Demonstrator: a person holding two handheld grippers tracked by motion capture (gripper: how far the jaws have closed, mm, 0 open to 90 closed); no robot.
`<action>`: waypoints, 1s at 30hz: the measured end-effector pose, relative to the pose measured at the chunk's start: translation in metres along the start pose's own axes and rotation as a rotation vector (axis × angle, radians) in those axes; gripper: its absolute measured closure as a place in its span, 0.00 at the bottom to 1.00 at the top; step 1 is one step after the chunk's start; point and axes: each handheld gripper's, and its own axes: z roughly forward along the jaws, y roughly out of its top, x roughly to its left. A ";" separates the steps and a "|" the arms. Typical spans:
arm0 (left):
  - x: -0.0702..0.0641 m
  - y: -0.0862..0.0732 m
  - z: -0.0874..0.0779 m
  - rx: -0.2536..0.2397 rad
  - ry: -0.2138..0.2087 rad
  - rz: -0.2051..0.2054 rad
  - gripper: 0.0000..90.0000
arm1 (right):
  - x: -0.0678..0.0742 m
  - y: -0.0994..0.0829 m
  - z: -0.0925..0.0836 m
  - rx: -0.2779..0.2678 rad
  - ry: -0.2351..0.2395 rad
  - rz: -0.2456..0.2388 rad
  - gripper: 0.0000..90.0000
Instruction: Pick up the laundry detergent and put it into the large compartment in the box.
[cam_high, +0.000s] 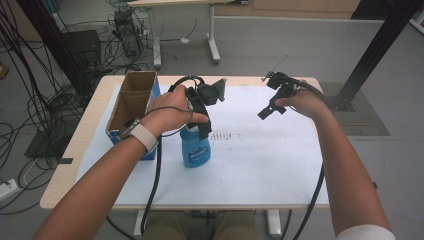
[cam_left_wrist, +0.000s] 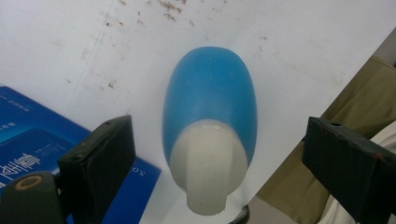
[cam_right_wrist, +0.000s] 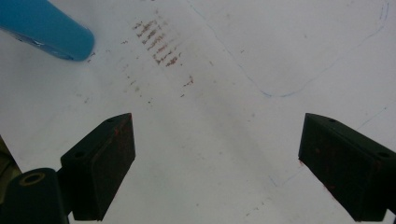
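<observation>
A blue bottle (cam_high: 196, 150) with a white cap stands upright on the white sheet, left of the table's middle. My left gripper (cam_high: 204, 130) points down over its top. In the left gripper view the bottle (cam_left_wrist: 210, 107) lies between the two black jaws, which stand wide apart and clear of it, so my left gripper (cam_left_wrist: 219, 135) is open. My right gripper (cam_high: 269, 110) hovers above the sheet's right half. Its jaws are spread with nothing between them in the right gripper view (cam_right_wrist: 217, 135), where the bottle (cam_right_wrist: 46, 30) shows at the top left.
An open cardboard box with blue sides (cam_high: 131, 107) stands at the table's left edge, close beside the bottle, and shows as the blue box (cam_left_wrist: 28, 140) in the left gripper view. The white sheet (cam_high: 260, 160) bears brown smudges. Cables and table legs lie on the floor behind.
</observation>
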 end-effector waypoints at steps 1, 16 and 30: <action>0.000 0.000 0.000 0.000 0.000 0.000 0.11 | 0.000 0.000 0.000 0.001 -0.001 -0.005 0.12; 0.001 0.000 0.008 0.003 -0.007 -0.011 0.12 | 0.000 -0.001 0.001 0.001 0.000 0.001 0.12; 0.002 0.001 0.013 0.007 -0.002 -0.015 0.12 | 0.000 -0.001 0.002 0.002 0.002 -0.001 0.12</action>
